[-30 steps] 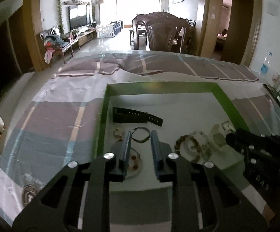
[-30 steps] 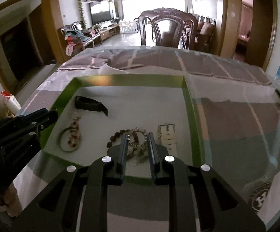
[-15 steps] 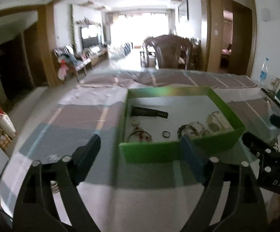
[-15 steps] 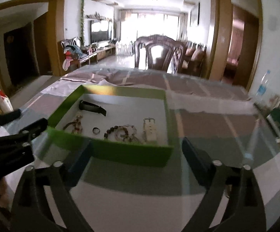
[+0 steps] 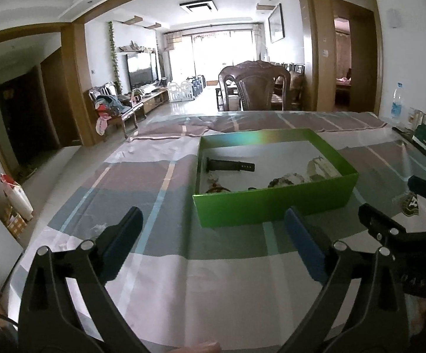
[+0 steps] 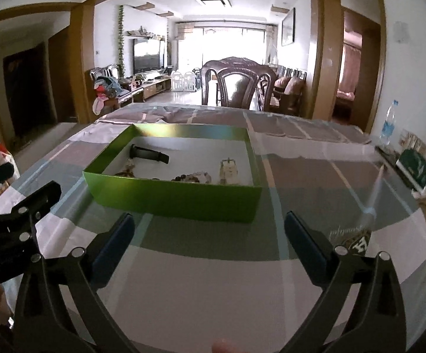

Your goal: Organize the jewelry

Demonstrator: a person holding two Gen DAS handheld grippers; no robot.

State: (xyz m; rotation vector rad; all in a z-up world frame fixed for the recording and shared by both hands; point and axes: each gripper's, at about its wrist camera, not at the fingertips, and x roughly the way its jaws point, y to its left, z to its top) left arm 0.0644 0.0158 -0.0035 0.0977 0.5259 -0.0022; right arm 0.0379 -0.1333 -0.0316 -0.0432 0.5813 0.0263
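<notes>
In the left wrist view the left claw (image 5: 211, 229) has just been opening and now gapes wide with nothing in it, pulled back from over the green box (image 5: 271, 206) to the bare surface (image 5: 213, 279) short of its near wall. The jewelry (image 5: 286, 180) lies inside beside the black strap (image 5: 230, 165). In the right wrist view the right claw (image 6: 208, 235) has likewise spread wide and empty before that box (image 6: 171, 197), whose bead bracelet (image 6: 194, 177) and white strap (image 6: 229, 172) rest released, so sorting looks done.

both wrist views facing green box (image 5: 274, 206)

Both claws (image 5: 213, 220) (image 6: 208, 223) wide, off box (image 5: 271, 206)
</notes>
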